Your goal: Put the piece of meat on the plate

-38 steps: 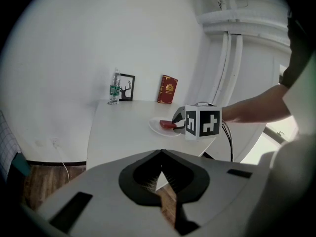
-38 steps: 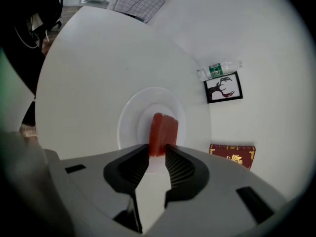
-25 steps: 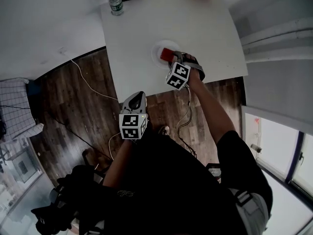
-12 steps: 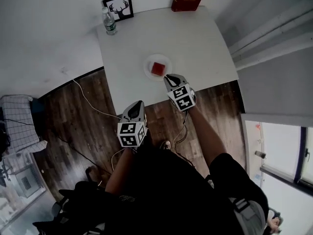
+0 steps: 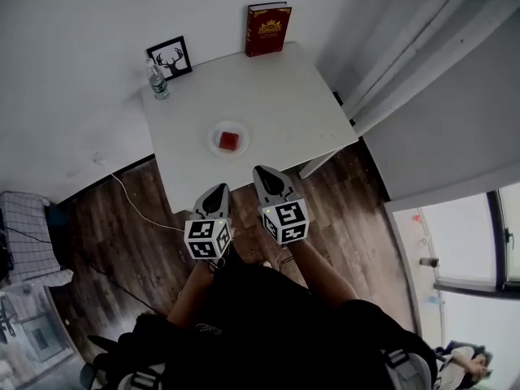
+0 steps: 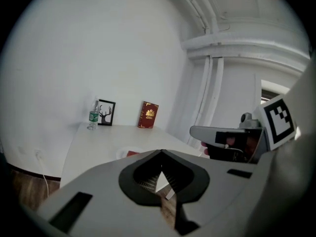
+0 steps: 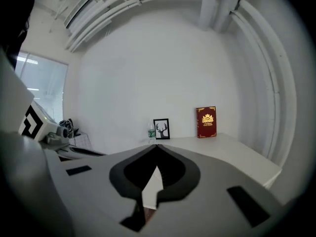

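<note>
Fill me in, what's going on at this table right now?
A person holds a gripper in each hand, short of the near edge of the white table. The left gripper and the right gripper are both shut and empty. The piece of meat lies on the plate near the table's middle, so the task looks done. A bottle, a framed picture and a red book stand at the far edge.
</note>
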`<state>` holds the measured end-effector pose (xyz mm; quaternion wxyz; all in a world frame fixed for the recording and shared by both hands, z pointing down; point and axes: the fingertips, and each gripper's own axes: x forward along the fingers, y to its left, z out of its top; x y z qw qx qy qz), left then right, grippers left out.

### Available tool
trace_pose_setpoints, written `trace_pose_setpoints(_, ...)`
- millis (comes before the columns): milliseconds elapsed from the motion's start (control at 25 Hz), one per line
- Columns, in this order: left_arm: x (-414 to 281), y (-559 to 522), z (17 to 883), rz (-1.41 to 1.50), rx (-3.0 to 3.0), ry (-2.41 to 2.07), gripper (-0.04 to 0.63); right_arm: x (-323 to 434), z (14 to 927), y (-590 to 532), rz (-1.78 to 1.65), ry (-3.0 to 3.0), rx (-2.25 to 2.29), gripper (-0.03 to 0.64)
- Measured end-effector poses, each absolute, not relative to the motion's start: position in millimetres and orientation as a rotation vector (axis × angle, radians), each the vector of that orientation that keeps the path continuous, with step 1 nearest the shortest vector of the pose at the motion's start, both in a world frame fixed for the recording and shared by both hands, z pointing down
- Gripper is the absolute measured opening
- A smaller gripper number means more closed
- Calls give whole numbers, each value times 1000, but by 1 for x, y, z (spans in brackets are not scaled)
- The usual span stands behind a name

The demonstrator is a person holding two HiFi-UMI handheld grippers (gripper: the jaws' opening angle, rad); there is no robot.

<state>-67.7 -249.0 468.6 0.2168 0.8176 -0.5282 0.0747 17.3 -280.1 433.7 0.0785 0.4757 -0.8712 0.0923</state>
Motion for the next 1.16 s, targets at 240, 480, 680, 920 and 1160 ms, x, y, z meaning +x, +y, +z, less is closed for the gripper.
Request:
trace_pose_setpoints(240, -28, -224, 446, 183, 2349, -1411, 2, 31, 419, -242, 74, -2595, 1387, 21)
trace_pose_setpoints(480, -7, -210, 430, 153, 2397, -1408, 2, 34, 398, -222, -53, -2641, 1347, 21)
trace_pose_setpoints(680, -3, -208, 423, 133, 2410, -1442, 3, 33, 395, -219, -56, -2667, 1331, 21)
trace_pose_setpoints(920, -12, -207, 422, 140, 2409, -1475, 2, 37, 390, -224, -41, -2676, 1375, 21)
trace_pose_setpoints(1160, -24, -218, 417, 112, 2409, -1523, 2, 44, 387, -240, -58, -2668, 1425, 21)
